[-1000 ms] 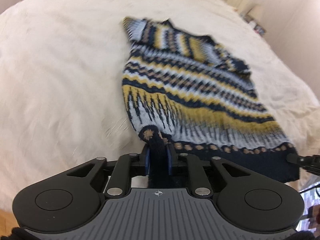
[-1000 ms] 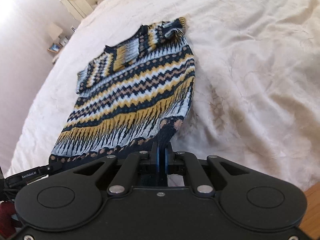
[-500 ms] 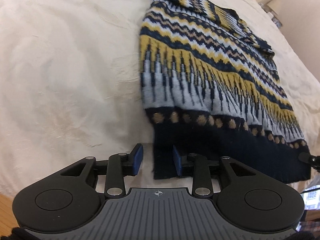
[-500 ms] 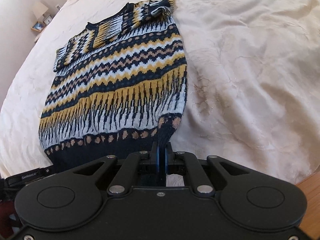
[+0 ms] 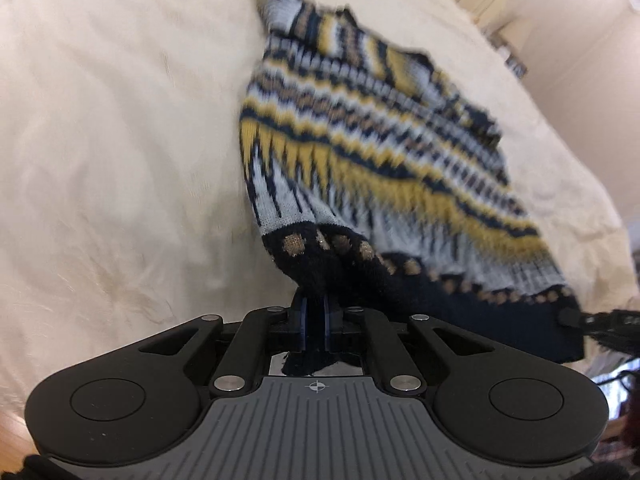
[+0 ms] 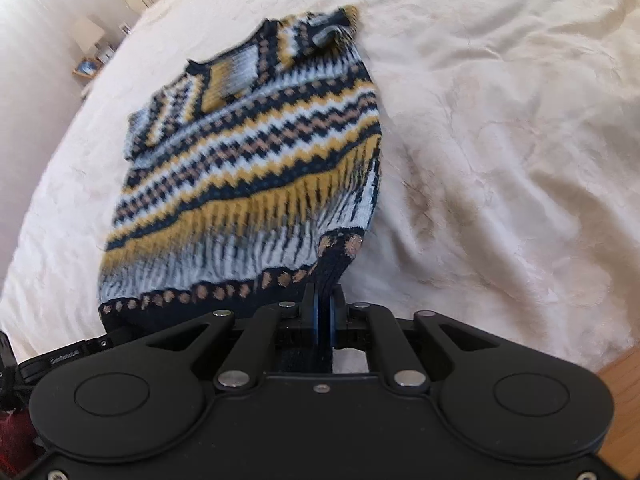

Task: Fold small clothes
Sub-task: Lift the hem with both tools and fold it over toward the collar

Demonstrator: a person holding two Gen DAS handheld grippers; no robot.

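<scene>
Both grippers are pinching the sweater's (image 5: 360, 140) dark hem: the left gripper (image 5: 315, 314) is pressed together on one bottom corner and the right gripper (image 6: 325, 312) on the other, the hem lifting off the bed (image 5: 100, 120) while the collar end is lying on it. This looks like the start of a bottom-to-top fold. Next, both corners need carrying evenly toward the collar, keeping the hem taut and level.
</scene>
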